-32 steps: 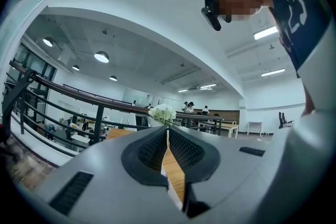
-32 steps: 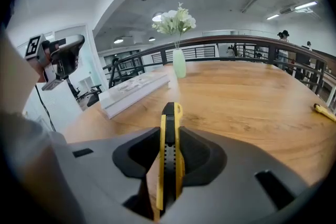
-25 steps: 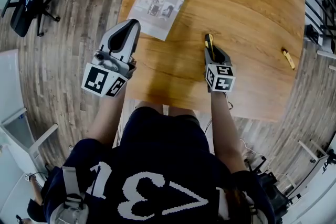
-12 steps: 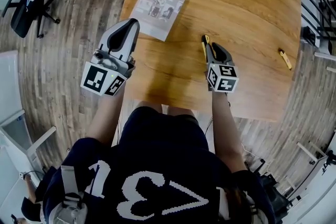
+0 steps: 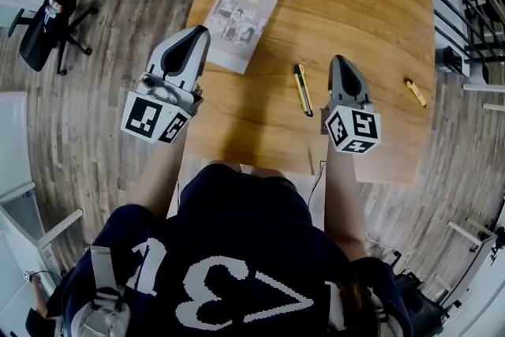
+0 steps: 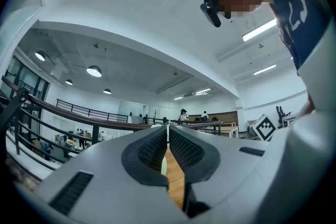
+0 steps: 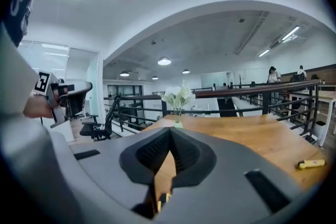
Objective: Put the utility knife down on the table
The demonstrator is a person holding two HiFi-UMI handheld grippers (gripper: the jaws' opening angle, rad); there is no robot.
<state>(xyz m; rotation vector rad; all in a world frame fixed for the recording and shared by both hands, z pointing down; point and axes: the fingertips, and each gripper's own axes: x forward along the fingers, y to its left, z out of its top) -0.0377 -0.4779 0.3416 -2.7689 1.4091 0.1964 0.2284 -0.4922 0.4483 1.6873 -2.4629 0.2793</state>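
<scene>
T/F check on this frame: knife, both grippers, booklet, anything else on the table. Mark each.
1. The utility knife lies loose on the table. True.
2. The right gripper is clamped on the knife. False: the right gripper is shut on nothing; the knife lies beside it.
3. The knife rests on the booklet. False: the booklet lies apart from it, on bare wood.
4. A small yellow item lies near the table's right edge. True.
5. The left gripper is shut and empty. True.

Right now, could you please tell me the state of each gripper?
Left gripper: shut, empty.
Right gripper: shut, empty; utility knife lies on the table.
</scene>
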